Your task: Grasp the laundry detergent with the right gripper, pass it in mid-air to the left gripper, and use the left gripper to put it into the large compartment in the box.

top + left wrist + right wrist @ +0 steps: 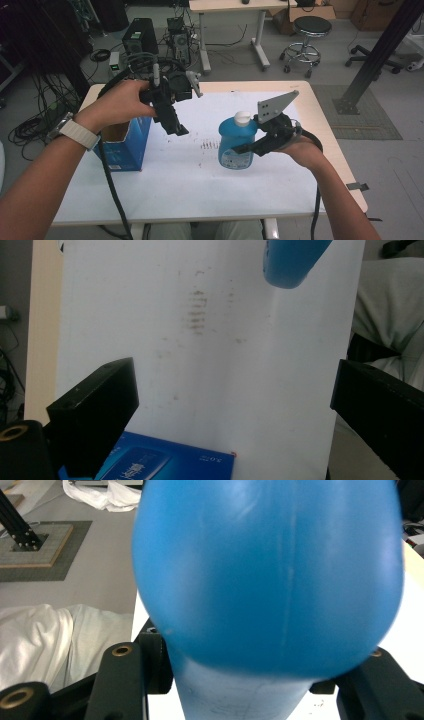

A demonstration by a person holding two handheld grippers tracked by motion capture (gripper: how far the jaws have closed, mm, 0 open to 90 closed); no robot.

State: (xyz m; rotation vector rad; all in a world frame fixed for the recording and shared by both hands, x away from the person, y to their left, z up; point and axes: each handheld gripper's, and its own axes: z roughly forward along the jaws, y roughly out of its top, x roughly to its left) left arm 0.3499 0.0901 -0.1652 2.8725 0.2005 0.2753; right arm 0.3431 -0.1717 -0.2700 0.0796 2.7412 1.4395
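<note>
While we keep the work on the wide white-topped table with its pale wooden edge (210,200), the open blue cardboard box (125,145) stands at its left side, near our left hand. Next in size is the blue plastic detergent bottle with a white cap (236,142), upright near the middle of the table; whether its base rests on the top or hangs just above it we cannot tell. Our right gripper (245,148) has its black jaws pressed against the two sides of the bottle's body, pinching it around the waist; in the right gripper view the blue shoulder (270,575) bulges just above the jaws. Our left gripper (176,129) hangs above the table between box and bottle, jaws spread wide with nothing between them. We judge the bottle fairly heavy if full, smooth and a little slippery, with walls that give under pressure. So the narrower waist seems the best place to hold it, firmly but without crushing.
</note>
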